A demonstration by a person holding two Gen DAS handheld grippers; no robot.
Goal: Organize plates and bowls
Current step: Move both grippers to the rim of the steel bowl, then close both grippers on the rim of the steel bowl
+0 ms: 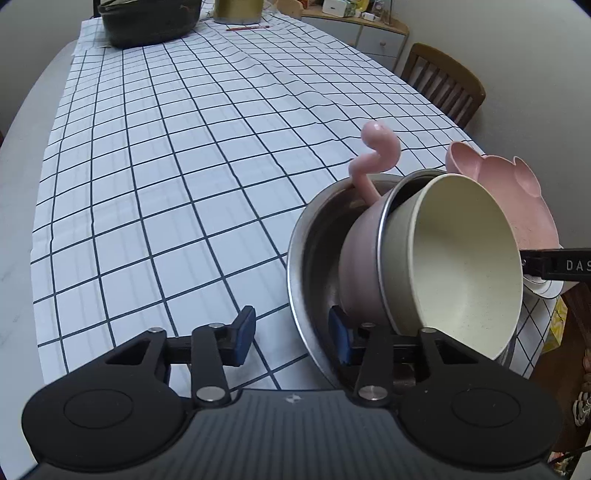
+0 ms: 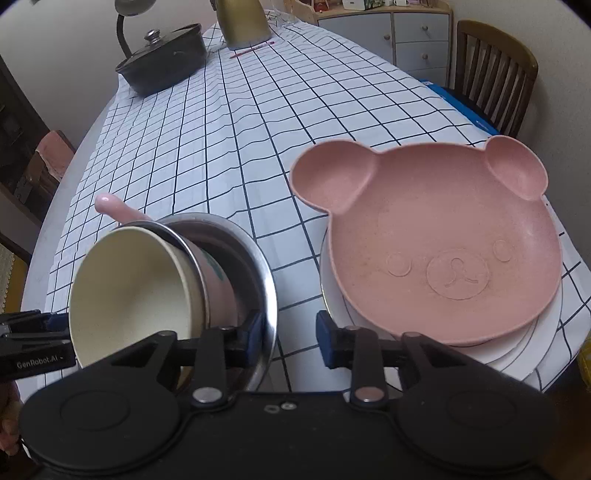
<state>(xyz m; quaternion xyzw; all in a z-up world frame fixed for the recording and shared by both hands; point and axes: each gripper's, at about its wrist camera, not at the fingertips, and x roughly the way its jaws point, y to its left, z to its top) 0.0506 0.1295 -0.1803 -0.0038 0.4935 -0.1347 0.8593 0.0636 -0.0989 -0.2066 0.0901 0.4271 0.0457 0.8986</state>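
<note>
Nearest to me in the left wrist view, my left gripper [image 1: 291, 338] has its jaws spread wide, straddling the near rim of the steel bowl [image 1: 306, 236]: the left pad sits outside over the checked tablecloth [image 1: 166, 147], the right pad [image 1: 340, 336] inside the bowl, against or just beside the pink cup [image 1: 360, 258]. It grips nothing.

That pink cup lies tilted on its side in the steel bowl, its curled handle [image 1: 376, 151] poking up past the far rim. A cream bowl [image 1: 461, 258] is nested in the cup's mouth, facing right and toward me.

From the right wrist view, my right gripper [image 2: 290, 338] is also open wide. Its left pad [image 2: 255, 332] sits at the steel bowl's [image 2: 267, 280] right rim, probably touching it, though I cannot tell for sure; the right pad [image 2: 327, 338] hangs just in front of the white plate [image 2: 517, 350]. Nothing is clamped.

On that white plate, right of the steel bowl, rests the pink bear-face plate [image 2: 443, 236], ears pointing away from me.

At the far end of the table stand a dark lidded pot [image 2: 162, 62] and a gold container [image 2: 243, 26], with a red pen [image 2: 251, 50] lying near them. A wooden chair [image 2: 495, 70] stands at the far right.
</note>
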